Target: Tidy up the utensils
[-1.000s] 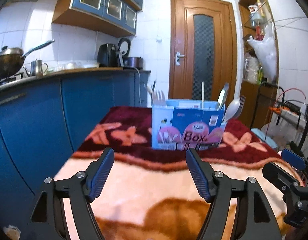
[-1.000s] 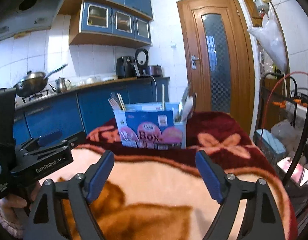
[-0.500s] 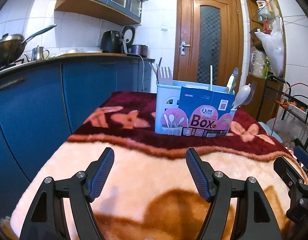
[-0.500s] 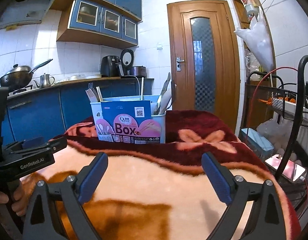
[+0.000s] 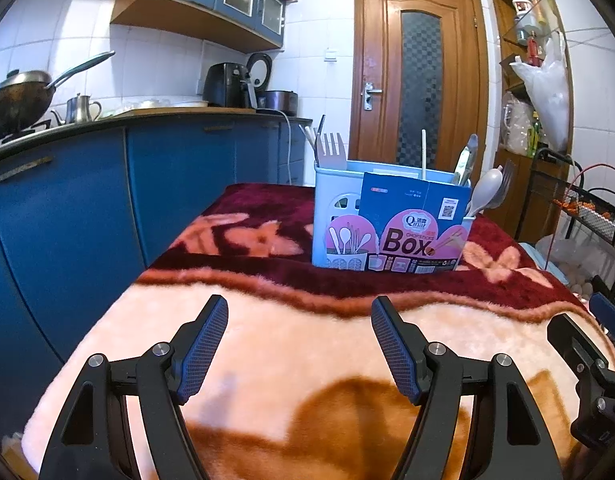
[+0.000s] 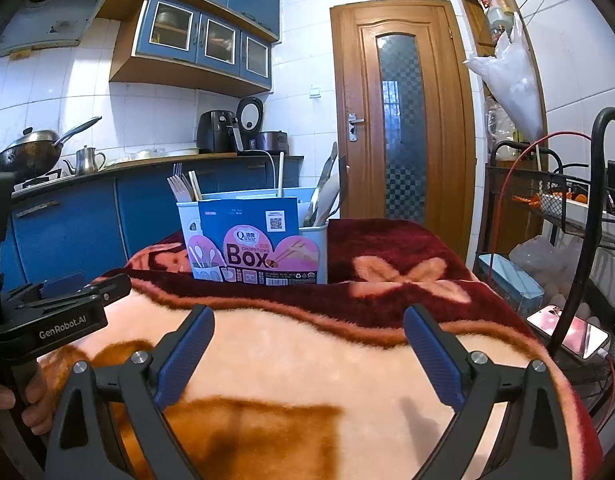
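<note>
Utensils all stand upright in the pale blue plastic caddy (image 5: 335, 216) with its "Box" cardboard label, far end of the blanket-covered table (image 5: 267, 344), so handles stay grabbable. Left hand-held gripper (image 5: 299, 344) and right hand-held gripper (image 6: 307, 352) both hover spread wide, holding nothing, well short of it. White fork (image 5: 332, 151) is clear; the stuff behind the label is probably spoons, can't really tell.

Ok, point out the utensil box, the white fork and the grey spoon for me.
utensil box (image 5: 391, 236): left wrist view, on its printed front label.
white fork (image 5: 332, 150): left wrist view, on the tines.
grey spoon (image 5: 487, 190): left wrist view, on the bowl.
</note>
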A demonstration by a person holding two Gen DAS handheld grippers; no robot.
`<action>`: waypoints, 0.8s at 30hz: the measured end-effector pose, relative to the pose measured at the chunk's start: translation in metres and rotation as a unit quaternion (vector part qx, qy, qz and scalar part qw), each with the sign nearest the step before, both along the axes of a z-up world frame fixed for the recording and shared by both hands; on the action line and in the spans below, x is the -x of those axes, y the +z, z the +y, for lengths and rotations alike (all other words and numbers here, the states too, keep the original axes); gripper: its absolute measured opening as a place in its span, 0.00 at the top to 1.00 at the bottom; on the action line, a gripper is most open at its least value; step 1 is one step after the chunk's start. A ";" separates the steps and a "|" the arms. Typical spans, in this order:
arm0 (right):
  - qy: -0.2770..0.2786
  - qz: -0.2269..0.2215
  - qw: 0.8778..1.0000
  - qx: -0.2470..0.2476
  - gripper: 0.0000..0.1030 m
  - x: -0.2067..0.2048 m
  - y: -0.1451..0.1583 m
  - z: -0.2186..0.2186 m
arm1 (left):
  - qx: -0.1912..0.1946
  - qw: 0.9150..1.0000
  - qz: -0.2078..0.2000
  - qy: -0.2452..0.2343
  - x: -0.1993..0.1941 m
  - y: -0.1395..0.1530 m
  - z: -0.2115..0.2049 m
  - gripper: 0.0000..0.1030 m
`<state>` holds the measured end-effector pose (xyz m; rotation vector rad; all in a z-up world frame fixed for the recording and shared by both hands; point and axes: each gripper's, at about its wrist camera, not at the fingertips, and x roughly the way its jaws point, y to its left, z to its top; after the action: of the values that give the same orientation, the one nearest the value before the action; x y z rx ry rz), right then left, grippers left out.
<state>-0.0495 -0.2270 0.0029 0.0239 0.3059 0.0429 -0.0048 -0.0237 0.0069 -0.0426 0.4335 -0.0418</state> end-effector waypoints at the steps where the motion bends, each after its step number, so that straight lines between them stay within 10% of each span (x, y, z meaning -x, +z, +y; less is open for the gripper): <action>1: 0.000 0.000 1.000 0.000 0.05 0.000 0.000 0.000 | -0.002 1.000 -0.001 0.000 0.000 0.000 -0.001 0.27; 24: -0.003 0.002 1.000 -0.001 0.05 0.000 -0.001 0.000 | -0.005 1.000 -0.005 0.002 0.002 0.000 -0.001 0.27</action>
<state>-0.0496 -0.2269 0.0023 0.0269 0.3104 0.0372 -0.0069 -0.0248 0.0066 -0.0332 0.4234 -0.0353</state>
